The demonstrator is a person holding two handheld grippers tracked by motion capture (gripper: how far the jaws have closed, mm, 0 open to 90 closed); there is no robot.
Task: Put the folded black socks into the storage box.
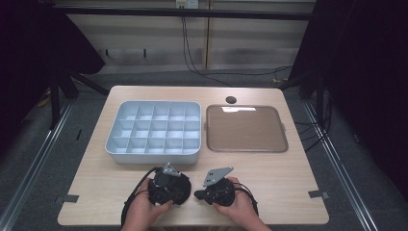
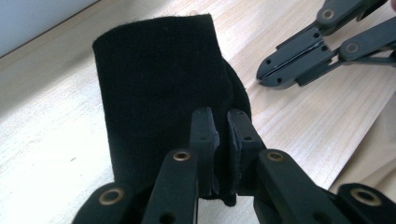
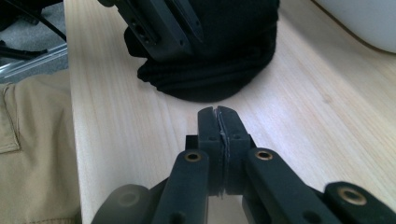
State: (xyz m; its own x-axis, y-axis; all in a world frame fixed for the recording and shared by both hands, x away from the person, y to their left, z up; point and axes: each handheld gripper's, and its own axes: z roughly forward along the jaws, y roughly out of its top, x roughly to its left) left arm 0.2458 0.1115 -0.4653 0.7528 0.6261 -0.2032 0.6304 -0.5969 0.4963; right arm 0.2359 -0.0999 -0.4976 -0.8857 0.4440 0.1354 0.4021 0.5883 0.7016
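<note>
A: Entry. Black sock (image 2: 159, 93) lies on the table (image 1: 288, 183) at the near edge, in front of the white divided tray (image 1: 153, 131); the brown flat tray (image 1: 246, 129) sits just right of that one and holds nothing.

B: Left gripper (image 2: 223, 140)?

A: Jaws narrow, pinched on a fold of the sock. In the left gripper view the knit stands up from the jaws like a flap. From the high view both hands are close together at the table's near edge.

B: Right gripper (image 3: 218, 122)?

A: Jaws fully together, nothing between them. Its tip rests near the sock's rounded end, apart from it.

B: Handling notes?

A: Judgement only: soft, light, limp knit. It will sag and fold wherever it is unsupported, won't break, and shouldn't slip much against the pads. A thin single layer could pull free, so pinch a doubled edge or the cuff. For the right gripper, the free rounded end nearest it looks the best spot; two holds well apart would let the sock be stretched or folded cleanly.
</note>
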